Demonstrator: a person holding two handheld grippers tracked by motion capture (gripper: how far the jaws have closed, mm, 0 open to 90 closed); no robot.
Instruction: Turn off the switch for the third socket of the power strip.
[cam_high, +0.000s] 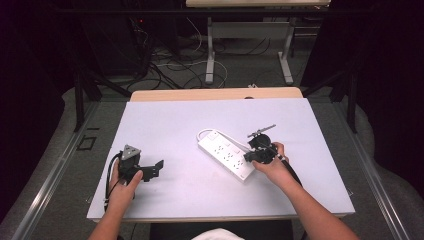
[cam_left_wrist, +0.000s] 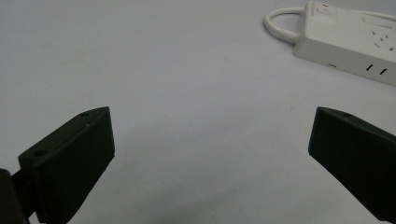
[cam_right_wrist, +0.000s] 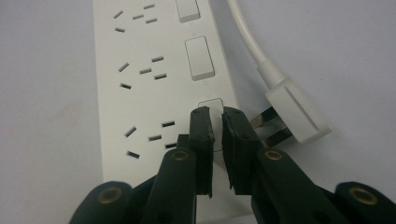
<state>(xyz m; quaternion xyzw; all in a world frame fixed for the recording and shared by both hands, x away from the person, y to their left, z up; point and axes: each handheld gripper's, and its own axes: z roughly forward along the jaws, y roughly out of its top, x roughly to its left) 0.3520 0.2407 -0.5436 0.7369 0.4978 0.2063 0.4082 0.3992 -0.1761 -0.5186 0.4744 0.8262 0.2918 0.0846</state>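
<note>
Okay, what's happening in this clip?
A person at a table works on a white power strip. The right tool, jaws nearly closed, sits over the rocker switch nearest the strip's end, beside the loose plug. The left tool rests open on the table, off to the side.

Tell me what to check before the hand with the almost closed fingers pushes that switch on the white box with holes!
1. Right gripper lined up over the nearest switch of the power strip: ok, its tips sit right over it.
2. Right fingers nearly together, holding nothing: ok.
3. Touching the switch yet: cannot tell.
4. Plug out of the way: ok, it lies unplugged on the table beside the strip, but close to the right finger.
5. Left gripper steadying the strip: not ok, it is open and well apart from it.
6. Switch on or off: cannot tell.
</note>
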